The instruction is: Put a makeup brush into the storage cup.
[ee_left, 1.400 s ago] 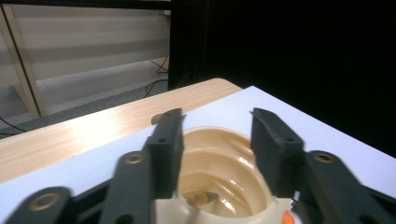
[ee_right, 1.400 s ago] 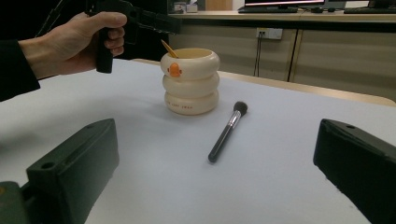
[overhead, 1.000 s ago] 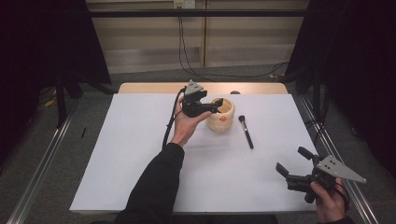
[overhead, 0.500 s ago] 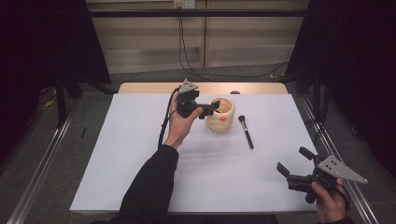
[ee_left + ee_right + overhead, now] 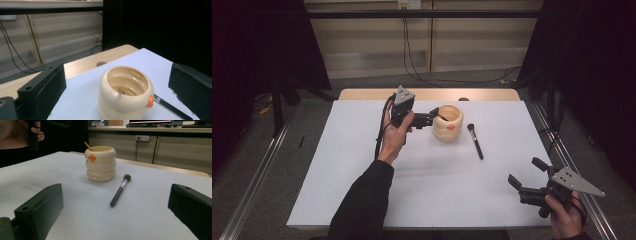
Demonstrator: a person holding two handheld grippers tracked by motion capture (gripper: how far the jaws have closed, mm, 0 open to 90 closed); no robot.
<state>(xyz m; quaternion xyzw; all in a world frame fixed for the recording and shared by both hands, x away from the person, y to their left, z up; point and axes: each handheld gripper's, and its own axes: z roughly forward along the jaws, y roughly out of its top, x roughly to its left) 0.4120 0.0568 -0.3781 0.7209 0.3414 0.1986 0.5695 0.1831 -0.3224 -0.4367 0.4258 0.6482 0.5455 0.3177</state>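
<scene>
A cream ringed cup point(image 5: 449, 125) with a small orange knob stands on the white sheet, and a thin tan stick point(image 5: 87, 145) leans inside it. My left gripper point(image 5: 432, 118) hovers just left of the cup rim, open and level, pointing at the cup point(image 5: 125, 92). Its jaws have just been opening, and nothing is gripped between them. A black makeup brush point(image 5: 475, 142) lies flat to the right of the cup. My right gripper point(image 5: 524, 171) is held low near the front right corner, open and empty, facing the brush point(image 5: 120, 190) and the cup point(image 5: 100, 165).
The white sheet point(image 5: 362, 190) covers most of a wooden table whose bare far strip point(image 5: 362, 94) has a dark round spot point(image 5: 464, 99). A cable hangs from the left gripper beside the person's wrist. Metal rails run along the floor on both sides.
My left gripper has drawn back leftward and slightly up from over the cup's rim, and its jaws stand wider. The right gripper has stayed where it was.
</scene>
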